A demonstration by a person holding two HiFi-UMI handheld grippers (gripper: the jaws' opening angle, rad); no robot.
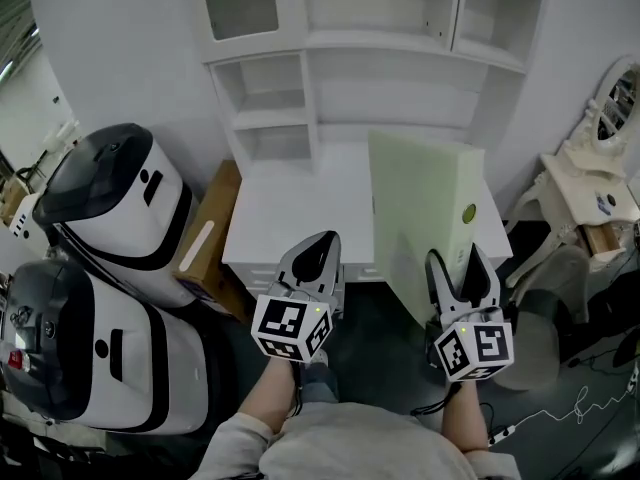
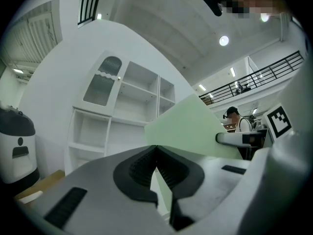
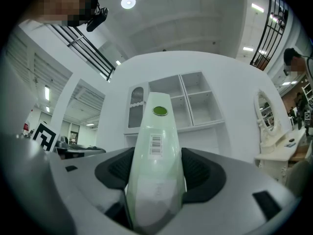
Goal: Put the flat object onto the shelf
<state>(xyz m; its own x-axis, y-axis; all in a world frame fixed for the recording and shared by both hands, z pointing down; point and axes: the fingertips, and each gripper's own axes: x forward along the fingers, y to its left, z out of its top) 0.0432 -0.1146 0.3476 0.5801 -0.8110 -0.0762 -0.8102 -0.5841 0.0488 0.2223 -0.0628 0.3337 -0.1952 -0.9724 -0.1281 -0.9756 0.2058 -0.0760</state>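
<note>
A pale green flat board (image 1: 425,218) stands on edge in my right gripper (image 1: 458,268), which is shut on its near edge. In the right gripper view the board's narrow edge (image 3: 156,146) rises between the jaws, with a barcode label and a green dot on it. My left gripper (image 1: 317,255) is shut with nothing in it, held left of the board above the front of the white desk (image 1: 290,208). The left gripper view has the board (image 2: 195,131) to the right of the closed jaws. The white shelf unit (image 1: 380,58) stands beyond the desk, its compartments bare.
Two large white and black machines (image 1: 110,208) stand at the left, with a cardboard box (image 1: 210,233) between them and the desk. A white dressing table with an oval mirror (image 1: 600,168) is at the right. Cables lie on the floor at the lower right.
</note>
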